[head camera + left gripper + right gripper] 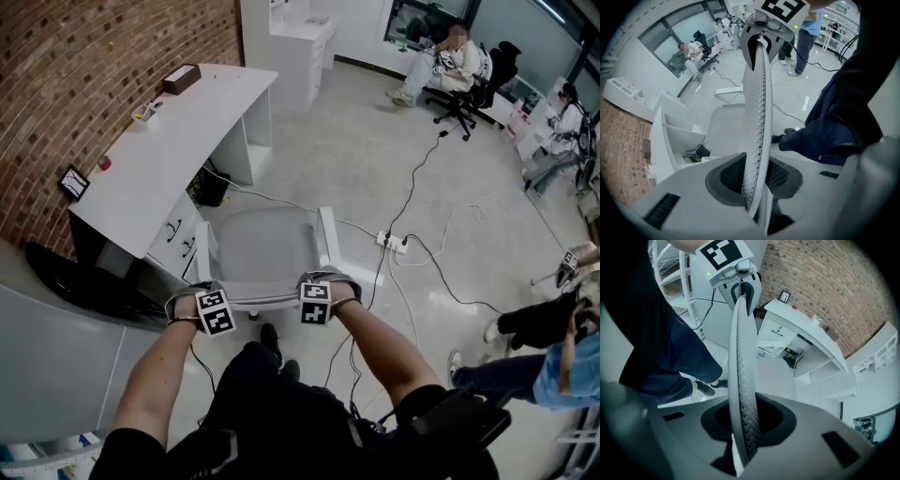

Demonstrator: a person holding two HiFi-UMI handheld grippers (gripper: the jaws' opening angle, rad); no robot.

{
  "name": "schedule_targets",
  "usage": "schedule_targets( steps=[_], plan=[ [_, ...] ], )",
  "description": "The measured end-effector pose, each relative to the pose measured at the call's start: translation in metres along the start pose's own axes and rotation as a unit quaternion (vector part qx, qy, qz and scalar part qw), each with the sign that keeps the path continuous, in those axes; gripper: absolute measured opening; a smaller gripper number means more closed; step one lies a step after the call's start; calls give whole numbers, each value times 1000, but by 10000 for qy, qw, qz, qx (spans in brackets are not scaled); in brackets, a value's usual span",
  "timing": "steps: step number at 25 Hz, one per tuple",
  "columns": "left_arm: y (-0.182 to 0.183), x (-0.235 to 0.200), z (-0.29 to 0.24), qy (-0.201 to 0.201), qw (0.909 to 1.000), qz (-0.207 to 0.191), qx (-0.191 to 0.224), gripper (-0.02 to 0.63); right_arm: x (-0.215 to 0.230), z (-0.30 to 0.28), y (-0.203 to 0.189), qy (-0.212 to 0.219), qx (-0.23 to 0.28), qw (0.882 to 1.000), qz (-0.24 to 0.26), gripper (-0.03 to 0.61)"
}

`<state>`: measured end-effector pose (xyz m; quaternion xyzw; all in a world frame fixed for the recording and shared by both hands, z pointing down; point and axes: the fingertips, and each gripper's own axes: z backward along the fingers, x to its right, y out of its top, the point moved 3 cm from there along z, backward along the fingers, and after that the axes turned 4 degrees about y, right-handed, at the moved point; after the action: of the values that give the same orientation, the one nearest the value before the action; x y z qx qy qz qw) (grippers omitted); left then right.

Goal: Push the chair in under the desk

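In the head view, the left gripper (210, 300) and right gripper (317, 289) each clamped the top edge of the chair (267, 251), whose seat lay beyond the fingers beside the desk (178, 141), and the left gripper view, then the right gripper view, showed jaws pinching the mesh backrest (757, 117).

Glossy grey floor (347, 159) under white desk (169, 159), white chair (267, 248), trailing black cables (413, 184), white power strip (393, 242).

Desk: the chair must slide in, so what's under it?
A white drawer unit and a black object with cables show under the desk. The desktop covers the floor farther back.
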<state>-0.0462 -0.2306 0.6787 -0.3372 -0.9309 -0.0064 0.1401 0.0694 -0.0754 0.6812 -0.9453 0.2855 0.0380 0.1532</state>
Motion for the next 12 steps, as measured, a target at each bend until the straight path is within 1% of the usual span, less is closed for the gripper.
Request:
schedule_targets(
  steps=[3,7,12],
  plan=[
    [9,-11,-4,28,10000,53,39,92,17,-2,-8,40,-35,10000,74,77],
    [18,-30,-8,107,9997,47,207,91,41,-3,-14,10,-11,9998,220,74],
    [26,-54,-15,138,9994,148,268,91,69,-7,-19,103,-20,9995,287,72]
  ],
)
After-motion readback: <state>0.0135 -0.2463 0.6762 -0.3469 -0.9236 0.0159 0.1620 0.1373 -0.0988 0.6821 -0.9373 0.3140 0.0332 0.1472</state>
